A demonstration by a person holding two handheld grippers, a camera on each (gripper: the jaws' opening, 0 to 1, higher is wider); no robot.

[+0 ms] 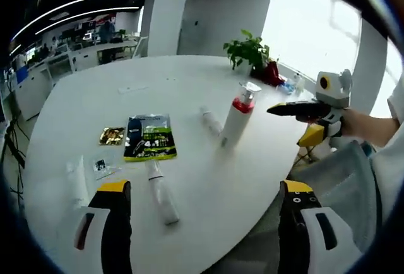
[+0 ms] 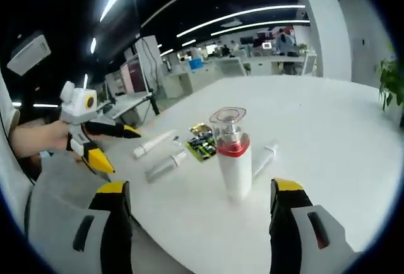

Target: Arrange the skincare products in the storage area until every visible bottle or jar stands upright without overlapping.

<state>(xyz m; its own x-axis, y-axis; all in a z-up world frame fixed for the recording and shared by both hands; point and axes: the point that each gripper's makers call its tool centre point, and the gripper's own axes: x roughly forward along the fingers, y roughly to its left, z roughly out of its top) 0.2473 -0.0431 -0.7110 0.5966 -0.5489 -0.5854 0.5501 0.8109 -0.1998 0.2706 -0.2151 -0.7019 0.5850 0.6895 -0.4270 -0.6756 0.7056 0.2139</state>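
Spread wide at the bottom of the left gripper view, the jaws of the left hand-held gripper (image 1: 205, 192) are seen holding nothing, with the edge of the white round worktop (image 1: 95, 97) between them. Just ahead of the left jaw, a white tube with a clear cap (image 1: 161, 195) is laid flat, and another white tube (image 1: 77, 182) lies near the worktop's left edge beside a small sachet (image 1: 101, 165). Farther on, a dark blue and green flat packet (image 1: 149, 137) and a small gold packet (image 1: 112, 136) are laid side by side. Beyond them, a white pump bottle with a red collar and clear cap (image 1: 238, 114) stands upright, with a small white tube (image 1: 211, 121) lying close by. A green potted plant (image 1: 248, 50) is set at the far edge.

In the right gripper view, the right hand-held gripper (image 2: 197, 193) is likewise held wide apart and empty, the pump bottle standing just ahead between its jaws, untouched.
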